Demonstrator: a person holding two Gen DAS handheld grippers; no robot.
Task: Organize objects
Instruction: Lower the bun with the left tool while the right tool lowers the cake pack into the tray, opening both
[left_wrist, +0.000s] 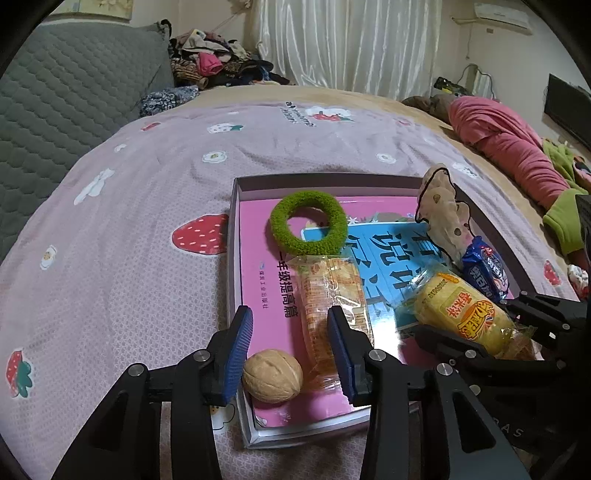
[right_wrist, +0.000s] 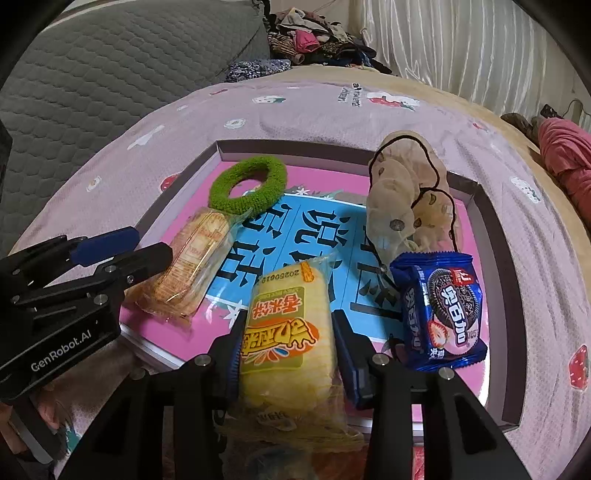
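Note:
A shallow grey box (left_wrist: 236, 266) on the bed holds pink and blue books, a green fuzzy ring (left_wrist: 308, 229), an orange cracker pack (left_wrist: 334, 302), a walnut (left_wrist: 272, 376), a beige spotted cloth (left_wrist: 443, 214) and a blue cookie pack (left_wrist: 487, 271). My left gripper (left_wrist: 291, 350) is open, with the walnut between its fingers but not clamped. My right gripper (right_wrist: 288, 354) is shut on a yellow rice-cracker pack (right_wrist: 286, 332), held over the box's near edge (right_wrist: 513, 417). The left gripper (right_wrist: 110, 247) also shows in the right wrist view.
The box sits on a pink strawberry-print bedspread (left_wrist: 129, 258). A grey quilted headboard (left_wrist: 62, 99) stands at the left. A clothes pile (left_wrist: 218, 62) lies at the back, and pink and green clothes (left_wrist: 517, 155) lie at the right.

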